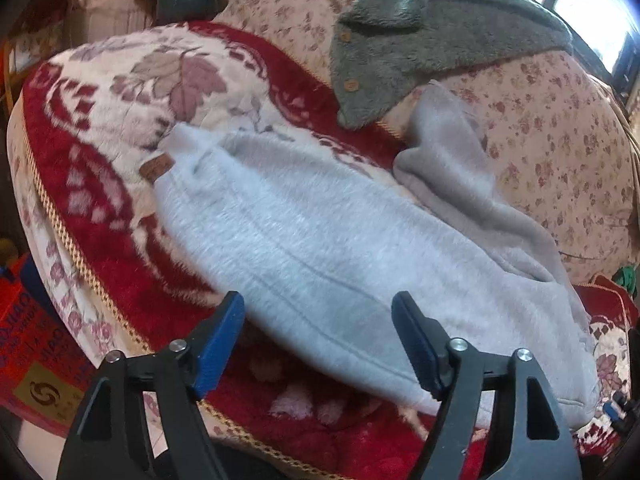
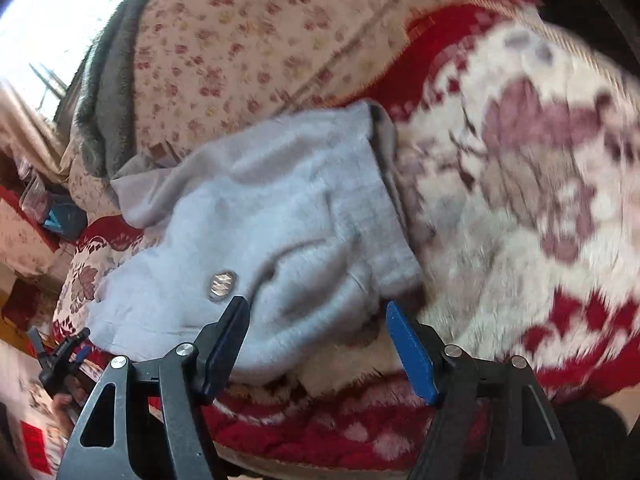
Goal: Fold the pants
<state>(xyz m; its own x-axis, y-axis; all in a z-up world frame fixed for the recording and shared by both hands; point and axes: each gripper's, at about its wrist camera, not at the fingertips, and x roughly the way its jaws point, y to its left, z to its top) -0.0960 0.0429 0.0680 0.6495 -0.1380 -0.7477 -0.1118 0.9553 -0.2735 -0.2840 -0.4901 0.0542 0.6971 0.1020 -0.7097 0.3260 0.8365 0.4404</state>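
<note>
judging fold partly done: pale grey fleece pants (image 1: 320,248) lie doubled lengthwise on red-and-cream floral blanket (image 1: 100,216), one leg end still straggling onto flowered cushion (image 1: 560,140). we hold left gripper (image 1: 318,344) and right gripper (image 2: 316,352) released, nothing clamped. crosswise folds remain.

The left claw (image 1: 318,340) hangs with its blue-padded jaws spread wide and nothing between them, just above the near edge of the pale grey pants (image 1: 320,248). The pants lie lengthwise across a red-and-cream flowered blanket (image 1: 120,92) — one leg (image 1: 452,168) bends away toward a floral cushion (image 1: 560,140). A brown label (image 1: 157,167) sits at the pants' far-left end. A dark grey fleece garment (image 1: 432,32) with wooden buttons drapes over the cushion.
</note>
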